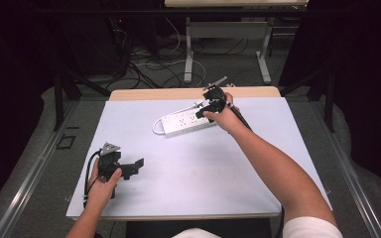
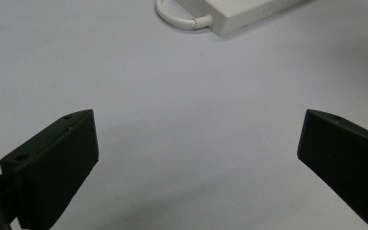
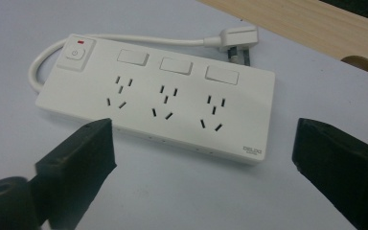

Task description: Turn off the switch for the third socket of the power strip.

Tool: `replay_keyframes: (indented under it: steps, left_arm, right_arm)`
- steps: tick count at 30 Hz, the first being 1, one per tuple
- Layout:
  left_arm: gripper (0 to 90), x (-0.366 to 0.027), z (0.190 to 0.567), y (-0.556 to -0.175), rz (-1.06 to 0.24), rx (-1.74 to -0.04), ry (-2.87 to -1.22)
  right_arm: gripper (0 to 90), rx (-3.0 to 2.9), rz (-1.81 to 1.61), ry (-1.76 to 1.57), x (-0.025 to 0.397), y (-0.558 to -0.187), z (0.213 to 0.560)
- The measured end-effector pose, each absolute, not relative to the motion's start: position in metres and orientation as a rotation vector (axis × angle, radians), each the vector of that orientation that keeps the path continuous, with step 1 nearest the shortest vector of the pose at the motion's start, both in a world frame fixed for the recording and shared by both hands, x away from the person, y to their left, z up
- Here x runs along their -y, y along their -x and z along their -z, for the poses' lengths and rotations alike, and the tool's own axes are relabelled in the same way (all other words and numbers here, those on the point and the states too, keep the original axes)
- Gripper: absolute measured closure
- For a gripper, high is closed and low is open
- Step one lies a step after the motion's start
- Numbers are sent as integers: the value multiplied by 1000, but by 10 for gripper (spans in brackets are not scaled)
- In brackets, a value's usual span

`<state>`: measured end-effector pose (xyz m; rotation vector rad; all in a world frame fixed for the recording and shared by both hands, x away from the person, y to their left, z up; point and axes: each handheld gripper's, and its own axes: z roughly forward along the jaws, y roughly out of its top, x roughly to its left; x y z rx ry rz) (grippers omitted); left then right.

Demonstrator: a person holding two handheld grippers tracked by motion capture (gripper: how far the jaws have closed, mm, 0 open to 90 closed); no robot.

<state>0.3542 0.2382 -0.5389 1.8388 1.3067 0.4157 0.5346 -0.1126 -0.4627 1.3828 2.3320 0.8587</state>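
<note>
Near the front edge of the worktop [image 1: 188, 183], at the person's left, the left gripper [image 1: 131, 168] rests low over the white sheet, its fingers [image 2: 52, 167] spread wide with nothing between them. Bare sheet lies ahead of it. Farther back, toward the middle of the far side, a white power strip [image 3: 158, 103] lies flat, sockets up, its cord [image 3: 38, 67] looping round one end and its plug [image 3: 235, 38] lying just behind it. The right gripper [image 1: 207, 106] hovers at the strip's right end, fingers [image 3: 76, 163] released and wide apart, not touching the strip. Beyond, the worktop's wooden edge [image 3: 297, 24] shows.
</note>
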Motion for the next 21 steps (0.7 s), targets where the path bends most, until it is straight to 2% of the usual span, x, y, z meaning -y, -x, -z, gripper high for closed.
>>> replay_keyframes:
  steps: [6, 21]
  left_arm:
    - [3, -238, 539, -354, -419, -1305, -1843]
    - [3, -237, 539, -354, -419, -1292, -1855]
  right_arm:
    - [0, -2312, -865, -1381, 128, -526, 460]
    - [0, -2318, -917, -1371, 158, -498, 453]
